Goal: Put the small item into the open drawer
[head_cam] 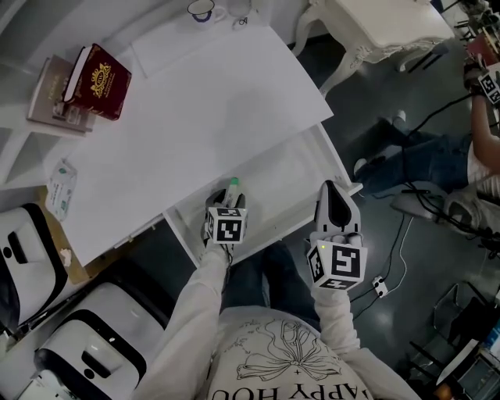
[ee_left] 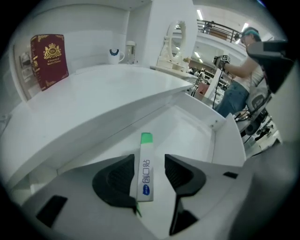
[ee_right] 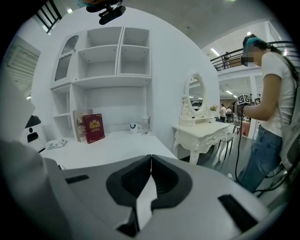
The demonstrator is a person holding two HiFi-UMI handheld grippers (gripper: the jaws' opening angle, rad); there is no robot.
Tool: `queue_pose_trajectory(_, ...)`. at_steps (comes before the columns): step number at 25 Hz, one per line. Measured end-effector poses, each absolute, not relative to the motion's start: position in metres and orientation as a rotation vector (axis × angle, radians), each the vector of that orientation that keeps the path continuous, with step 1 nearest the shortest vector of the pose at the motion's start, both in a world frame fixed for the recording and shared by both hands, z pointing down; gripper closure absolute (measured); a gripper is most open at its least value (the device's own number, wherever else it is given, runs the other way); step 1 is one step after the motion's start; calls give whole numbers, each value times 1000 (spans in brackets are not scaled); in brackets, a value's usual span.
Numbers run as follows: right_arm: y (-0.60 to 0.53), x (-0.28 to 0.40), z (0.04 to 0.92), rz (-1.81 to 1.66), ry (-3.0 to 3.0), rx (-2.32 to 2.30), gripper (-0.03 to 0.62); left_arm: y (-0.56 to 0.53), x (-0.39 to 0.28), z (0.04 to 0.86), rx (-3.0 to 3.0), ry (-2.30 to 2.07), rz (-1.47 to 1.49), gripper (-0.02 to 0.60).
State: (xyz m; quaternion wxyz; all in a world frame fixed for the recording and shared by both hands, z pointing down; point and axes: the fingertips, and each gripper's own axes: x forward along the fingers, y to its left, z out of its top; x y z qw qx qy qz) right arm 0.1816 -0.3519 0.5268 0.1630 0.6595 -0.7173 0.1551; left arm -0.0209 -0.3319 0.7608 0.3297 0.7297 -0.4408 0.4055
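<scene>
A small white tube with a green cap (ee_left: 145, 174) lies lengthwise between the jaws of my left gripper (ee_left: 150, 158), over the open white drawer (ee_left: 185, 125). The tube rests against the left pad, and a gap shows between it and the right pad, so the jaws stand open. In the head view the left gripper (head_cam: 227, 200) hovers over the drawer (head_cam: 291, 173) near its front left corner, with the tube's green cap (head_cam: 233, 182) poking out ahead. My right gripper (head_cam: 333, 187) hangs at the drawer's front right corner. Its jaws (ee_right: 151, 157) are shut with nothing between them.
The white desk top (head_cam: 187, 109) carries a red book (head_cam: 98, 80) at the back left, a mug (head_cam: 201, 9) at the far edge and a small packet (head_cam: 61, 187) on the left. A white dressing table (head_cam: 383, 23) and another person (head_cam: 437, 160) are to the right.
</scene>
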Motion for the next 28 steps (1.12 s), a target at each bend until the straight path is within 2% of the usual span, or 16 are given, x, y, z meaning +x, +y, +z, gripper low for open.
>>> queue_pose_trajectory(10,-354,158,482,352,-2150,1872,591,-345,-33,664,2065,-1339,881,384)
queue_pose_trajectory(13,-356,146,465,313,-2200,1869,591,-354,-39,614,2125,-1437,759,453)
queue_pose_trajectory(19,-352,124,427,231,-2300,1855,591,-359,-51,505,2212,-1623,466,540)
queue_pose_trajectory(28,-345,104,383,127,-2411,1832,591,-341,-68,395,2273,-1816,181,569)
